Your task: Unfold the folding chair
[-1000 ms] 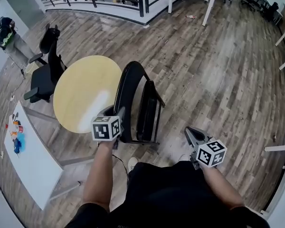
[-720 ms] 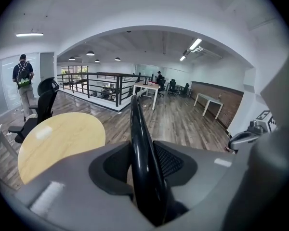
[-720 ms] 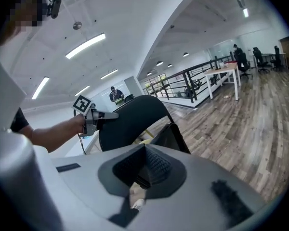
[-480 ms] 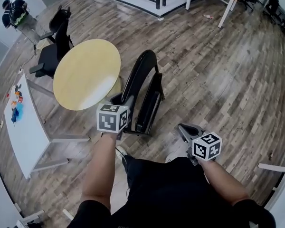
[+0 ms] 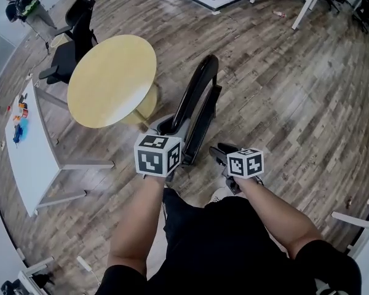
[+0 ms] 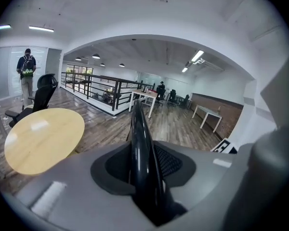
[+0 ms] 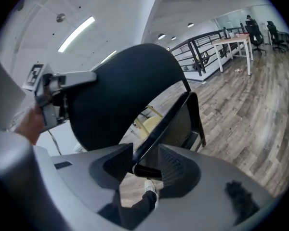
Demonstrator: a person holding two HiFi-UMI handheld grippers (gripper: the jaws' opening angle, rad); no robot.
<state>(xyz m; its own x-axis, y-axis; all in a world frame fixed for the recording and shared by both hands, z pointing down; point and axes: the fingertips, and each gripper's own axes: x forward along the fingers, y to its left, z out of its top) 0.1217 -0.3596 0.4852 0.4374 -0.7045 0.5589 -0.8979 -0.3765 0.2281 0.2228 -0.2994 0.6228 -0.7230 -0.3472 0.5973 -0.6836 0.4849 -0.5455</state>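
The black folding chair [image 5: 198,85] stands folded on the wood floor, seen edge-on. My left gripper [image 5: 166,125] is at the top of its backrest. In the left gripper view the glossy backrest rim [image 6: 137,129] runs through the left gripper [image 6: 142,166] and fills the gap between the closing jaws. My right gripper [image 5: 217,153] is low on the chair's near side. In the right gripper view a thin black seat edge [image 7: 169,117] passes between the jaws of the right gripper [image 7: 145,165], which are opening, with a gap left beside it. The backrest [image 7: 120,93] looms above.
A round yellow table [image 5: 114,78] stands just left of the chair, with a black office chair [image 5: 71,48] behind it. A long white table [image 5: 31,149] runs along the left. A person [image 6: 26,66] stands far left by the railing [image 6: 94,85]. My legs [image 5: 203,238] are below the chair.
The chair and my left gripper on it have shifted right and turned more edge-on. My right gripper has swung left from beside my leg to the chair's lower edge.
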